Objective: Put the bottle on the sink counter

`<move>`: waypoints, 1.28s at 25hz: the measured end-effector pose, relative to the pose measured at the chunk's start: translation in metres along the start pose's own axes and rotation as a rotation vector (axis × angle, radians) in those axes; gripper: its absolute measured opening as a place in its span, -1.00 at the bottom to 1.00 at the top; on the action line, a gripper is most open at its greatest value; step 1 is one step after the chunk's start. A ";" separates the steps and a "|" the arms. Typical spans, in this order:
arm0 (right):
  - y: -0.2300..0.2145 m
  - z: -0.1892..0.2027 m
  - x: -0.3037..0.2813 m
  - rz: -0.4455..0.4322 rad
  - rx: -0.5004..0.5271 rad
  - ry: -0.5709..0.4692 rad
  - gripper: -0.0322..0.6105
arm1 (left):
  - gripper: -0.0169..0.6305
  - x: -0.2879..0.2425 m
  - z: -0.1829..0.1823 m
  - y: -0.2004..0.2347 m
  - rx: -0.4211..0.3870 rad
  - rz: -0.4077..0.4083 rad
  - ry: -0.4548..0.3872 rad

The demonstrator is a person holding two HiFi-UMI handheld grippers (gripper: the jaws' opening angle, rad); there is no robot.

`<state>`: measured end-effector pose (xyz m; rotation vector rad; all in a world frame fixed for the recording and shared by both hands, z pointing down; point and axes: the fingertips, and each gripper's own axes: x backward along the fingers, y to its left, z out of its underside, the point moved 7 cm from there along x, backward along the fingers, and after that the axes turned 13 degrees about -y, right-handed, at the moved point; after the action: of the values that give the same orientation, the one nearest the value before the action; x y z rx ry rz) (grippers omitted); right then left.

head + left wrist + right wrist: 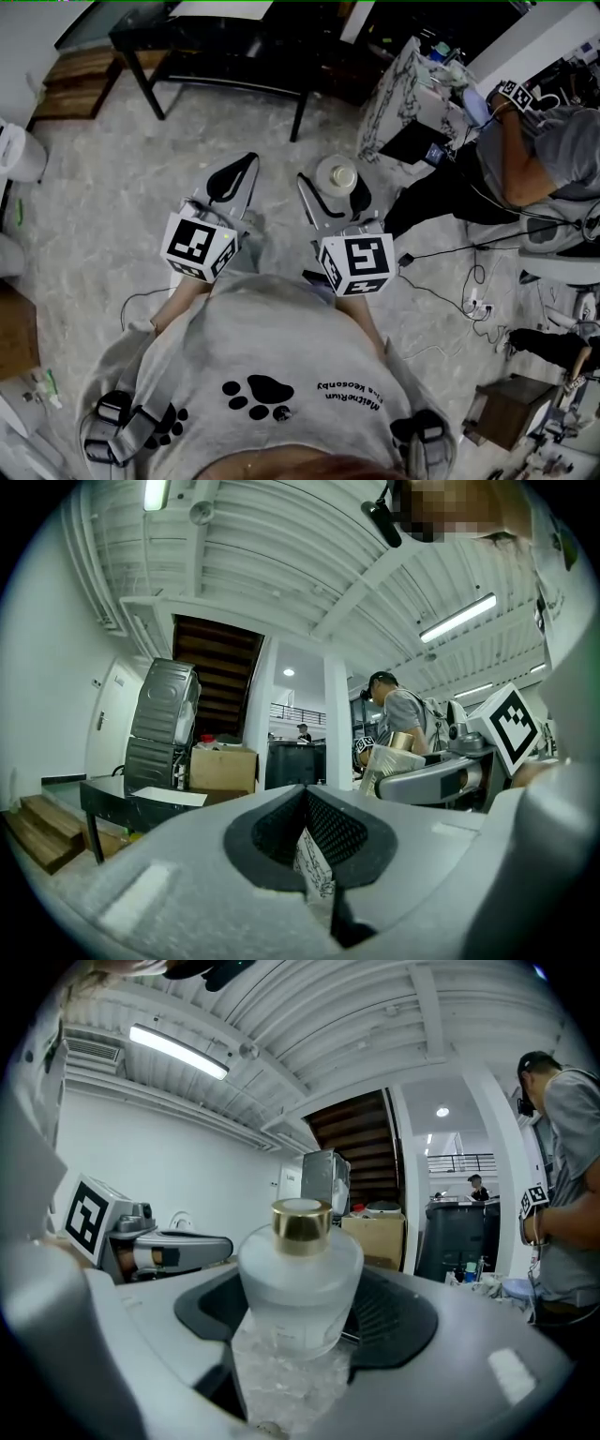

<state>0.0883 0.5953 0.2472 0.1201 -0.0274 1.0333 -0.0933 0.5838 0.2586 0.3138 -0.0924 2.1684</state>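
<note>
right gripper (305, 1312) clamped on the bottle (300, 1269) at its round body, upright, above the floor (112, 187) | left gripper (307, 846) jaws together, empty | handling: likely frosted glass, so heavy, rigid, slick, breakable; you do best gripping the wide body, never the gold cap (301, 1221)

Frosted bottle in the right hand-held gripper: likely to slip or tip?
The frosted bottle looks smooth and rounded, so it may slip in the right hand-held gripper. Likely glass: weighty, breakable. Its squat, wide body should stand steadily.
</note>
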 end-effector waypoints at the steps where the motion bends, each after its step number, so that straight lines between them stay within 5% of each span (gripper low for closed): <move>1: -0.004 0.002 -0.008 0.005 0.001 -0.001 0.13 | -0.94 -0.008 0.002 0.007 0.002 0.005 0.000; 19: -0.077 0.018 -0.193 0.104 0.003 -0.002 0.13 | -0.94 -0.169 0.028 0.150 0.014 0.123 -0.008; 32: -0.087 0.034 -0.265 0.186 0.023 0.011 0.13 | -0.94 -0.218 0.051 0.215 0.062 0.196 -0.003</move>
<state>0.0284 0.3203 0.2521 0.1350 -0.0170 1.2198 -0.1383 0.2763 0.2625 0.3553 -0.0598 2.3684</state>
